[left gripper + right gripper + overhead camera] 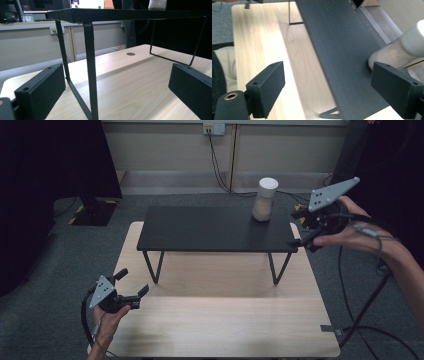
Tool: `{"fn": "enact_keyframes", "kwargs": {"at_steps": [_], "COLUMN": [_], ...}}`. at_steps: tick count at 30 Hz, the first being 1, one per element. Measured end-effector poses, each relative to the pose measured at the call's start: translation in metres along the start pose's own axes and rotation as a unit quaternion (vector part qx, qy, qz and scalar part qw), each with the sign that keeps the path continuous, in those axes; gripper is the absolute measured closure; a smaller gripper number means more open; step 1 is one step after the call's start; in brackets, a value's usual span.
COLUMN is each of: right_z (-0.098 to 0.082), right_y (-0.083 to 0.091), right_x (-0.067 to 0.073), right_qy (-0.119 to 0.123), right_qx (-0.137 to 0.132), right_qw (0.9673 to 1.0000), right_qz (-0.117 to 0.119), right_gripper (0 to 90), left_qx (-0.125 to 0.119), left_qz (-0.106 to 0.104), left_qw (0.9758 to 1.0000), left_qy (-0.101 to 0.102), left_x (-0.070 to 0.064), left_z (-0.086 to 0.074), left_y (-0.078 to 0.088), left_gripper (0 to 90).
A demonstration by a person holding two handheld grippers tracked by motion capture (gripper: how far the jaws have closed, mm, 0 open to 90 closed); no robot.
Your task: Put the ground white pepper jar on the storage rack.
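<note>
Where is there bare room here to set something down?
The black shelf top is bare left of the white-capped bottle. The wooden table is bare in front of the shelf legs. Tightest: the shelf's right end, between bottle and right gripper.

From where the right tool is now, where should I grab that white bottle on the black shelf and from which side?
Grip the bottle around its wider lower body, below the white cap, coming in level from the shelf's right end. It stands upright near the far right corner, and the open right tool is already beside that end. The round body likely suits a side pinch; the cap might slip.
</note>
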State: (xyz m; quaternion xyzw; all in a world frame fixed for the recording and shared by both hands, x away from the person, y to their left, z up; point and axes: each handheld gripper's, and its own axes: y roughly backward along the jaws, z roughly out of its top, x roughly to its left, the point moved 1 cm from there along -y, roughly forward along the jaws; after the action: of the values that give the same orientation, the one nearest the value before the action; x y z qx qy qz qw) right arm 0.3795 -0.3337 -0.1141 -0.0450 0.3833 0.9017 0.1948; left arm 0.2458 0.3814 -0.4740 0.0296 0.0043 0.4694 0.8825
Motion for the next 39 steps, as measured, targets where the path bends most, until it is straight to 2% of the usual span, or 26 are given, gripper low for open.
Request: {"fn": "enact_keyframes", "kwargs": {"at_steps": [2,5,8,9,17,37,39], "right_z": [-0.006,-0.015,-0.020,-0.026,-0.046,-0.052,-0.056], "right_y": [0.001,0.001,0.000,-0.002,-0.004,-0.004,-0.005], "right_x": [0.006,0.020,0.027,0.033,0.055,0.061,0.061], "right_qy": [-0.002,0.001,0.003,0.001,-0.003,-0.010,-0.015], "right_qx": [-0.006,-0.012,-0.011,-0.011,-0.016,-0.016,-0.022], "right_qw": [0.9999,0.9999,0.9998,0.9996,0.9994,0.9995,0.9993], "right_qz": [0.010,0.012,0.015,0.026,0.031,0.026,0.026], "right_gripper": [12.4,12.5,12.7,12.7,12.7,12.8,12.8], "left_qx": [-0.001,0.001,0.001,-0.001,0.000,-0.002,0.001], "left_qz": [0.000,-0.002,-0.002,-0.002,-0.002,-0.004,-0.005], "left_qw": [1.0000,1.0000,1.0000,1.0000,1.0000,1.0000,1.0000], "left_qy": [0.003,-0.001,-0.001,-0.001,0.003,0.000,-0.001], "left_x": [0.000,-0.001,-0.002,-0.002,-0.002,-0.002,-0.002], "left_z": [0.000,0.001,0.001,0.001,0.000,0.000,0.000], "left_y": [0.000,-0.001,-0.001,-0.001,-0.001,-0.001,-0.001], "left_gripper": [0.0,0.0,0.0,0.0,0.0,0.0,0.0]}}
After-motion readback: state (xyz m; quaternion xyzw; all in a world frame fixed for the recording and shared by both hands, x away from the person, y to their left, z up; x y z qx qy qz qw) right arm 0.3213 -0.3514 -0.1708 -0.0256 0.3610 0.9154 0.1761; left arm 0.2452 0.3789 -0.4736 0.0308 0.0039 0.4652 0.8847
